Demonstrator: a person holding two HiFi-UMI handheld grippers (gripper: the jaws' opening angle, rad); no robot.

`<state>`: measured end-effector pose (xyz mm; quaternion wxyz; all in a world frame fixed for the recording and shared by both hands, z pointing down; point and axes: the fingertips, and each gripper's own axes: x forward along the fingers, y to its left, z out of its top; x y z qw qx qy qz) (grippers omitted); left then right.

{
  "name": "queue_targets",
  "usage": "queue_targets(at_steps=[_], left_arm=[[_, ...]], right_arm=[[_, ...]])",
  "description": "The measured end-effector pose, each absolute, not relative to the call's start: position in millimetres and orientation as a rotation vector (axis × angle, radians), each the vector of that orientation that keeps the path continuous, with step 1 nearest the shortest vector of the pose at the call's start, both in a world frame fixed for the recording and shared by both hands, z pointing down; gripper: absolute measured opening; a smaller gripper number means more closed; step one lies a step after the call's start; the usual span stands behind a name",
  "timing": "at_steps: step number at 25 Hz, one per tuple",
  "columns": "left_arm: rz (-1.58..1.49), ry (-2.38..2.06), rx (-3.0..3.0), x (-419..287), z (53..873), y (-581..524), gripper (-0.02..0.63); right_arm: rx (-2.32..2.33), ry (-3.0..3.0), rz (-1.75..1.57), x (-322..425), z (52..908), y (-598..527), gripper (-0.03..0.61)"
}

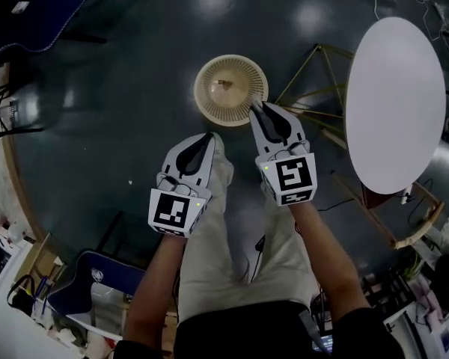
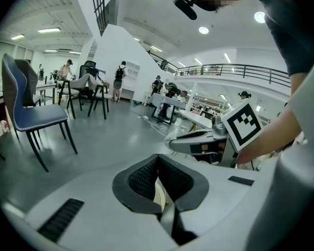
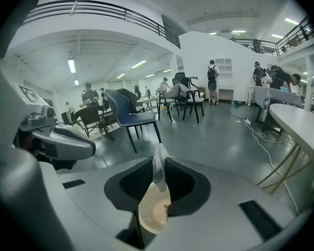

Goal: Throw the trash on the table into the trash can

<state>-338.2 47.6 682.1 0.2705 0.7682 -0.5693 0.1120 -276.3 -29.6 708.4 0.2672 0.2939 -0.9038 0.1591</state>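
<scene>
Nearly done, I'd say: right tool (image 1: 256, 108) is pinching a thin, limp white scrap (image 3: 159, 163) over the near-right rim of the can (image 1: 224, 88) on the floor. Drop not yet made. Left tool (image 1: 207, 137) is clenched and holds nothing. Tabletop (image 1: 395, 103), right of the can, is a smooth white oval and looks bare. Can is round, beige, with slotted plastic walls.

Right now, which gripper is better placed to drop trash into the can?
Right. The right gripper pinches a white scrap over the trash can rim; the left gripper is shut, empty, short of it.
</scene>
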Motion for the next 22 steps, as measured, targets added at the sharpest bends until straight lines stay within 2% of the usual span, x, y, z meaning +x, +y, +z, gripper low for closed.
queue_targets(at_steps=[7,22], left_arm=[[0.321,-1.514,2.059,-349.9,734.1,43.6,0.015],[0.358,-1.486,2.065,-364.3,787.6,42.5,0.015]], right_arm=[[0.808,-2.402,0.459,-281.8,777.9,-39.2,0.08],[0.74,-2.217,0.519,-292.0,928.7,-30.2,0.08]])
